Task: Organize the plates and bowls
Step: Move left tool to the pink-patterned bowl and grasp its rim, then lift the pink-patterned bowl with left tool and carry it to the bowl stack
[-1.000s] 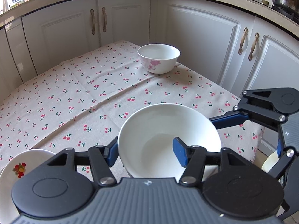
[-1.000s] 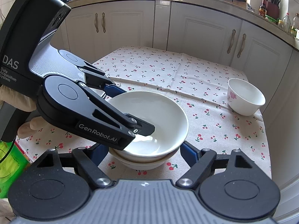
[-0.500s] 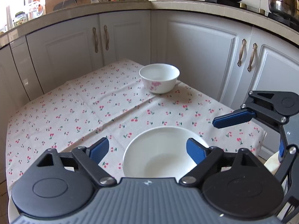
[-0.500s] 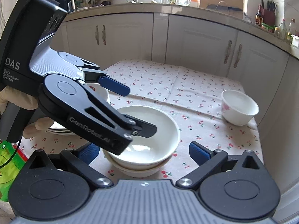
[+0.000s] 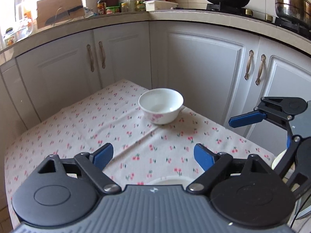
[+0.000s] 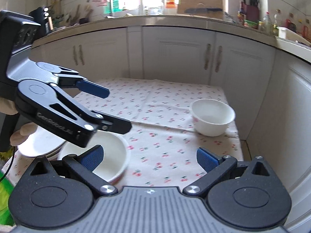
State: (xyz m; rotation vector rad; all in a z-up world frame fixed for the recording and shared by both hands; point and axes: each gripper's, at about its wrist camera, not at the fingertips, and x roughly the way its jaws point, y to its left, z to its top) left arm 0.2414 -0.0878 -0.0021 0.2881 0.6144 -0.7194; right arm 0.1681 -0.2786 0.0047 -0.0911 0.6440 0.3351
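Both tools are free: the left gripper (image 5: 153, 156) has its fingers apart over bare cloth, and the right gripper (image 6: 149, 158) stands wide with nothing between its pads. The wide white bowl (image 6: 114, 151) sits nested on another bowl near the front-left part of the table (image 6: 175, 89), just beside a stack of plates (image 6: 37, 145) at the left edge. 1 piece is left apart: the small floral bowl (image 5: 161, 105), upright near the far right corner, close to the table's edge. The step in hand looks like fetching it. Best to approach with the right gripper, which is nearer, set 1 finger inside and 1 outside the rim on the side away from the edge, close firmly, lift straight, then lower it centred into the nested bowls.
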